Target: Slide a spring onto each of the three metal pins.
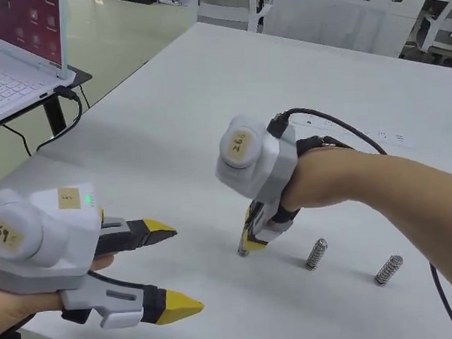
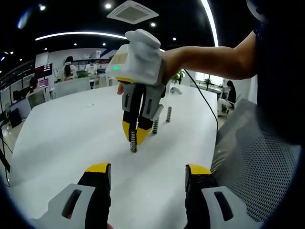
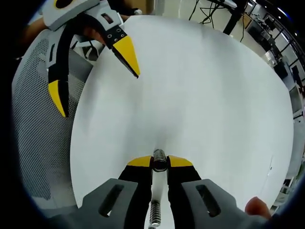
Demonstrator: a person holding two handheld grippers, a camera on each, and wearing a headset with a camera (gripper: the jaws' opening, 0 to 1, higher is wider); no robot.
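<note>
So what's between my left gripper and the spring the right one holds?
Only bare tabletop lies between left gripper and spring, seen in the left gripper view.

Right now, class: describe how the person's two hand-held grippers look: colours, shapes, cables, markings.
The left hand-held gripper and right hand-held gripper share pale grey-white rounded housings and black jaws with yellow pointed tips. The left carries a label reading 69 and a green light; the right a numbered label and a black cable. The forearm is unsleeved.

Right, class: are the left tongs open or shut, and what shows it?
Open. In the left gripper view the left tongs have their two yellow tips wide apart, with bare table between them and nothing held.
</note>
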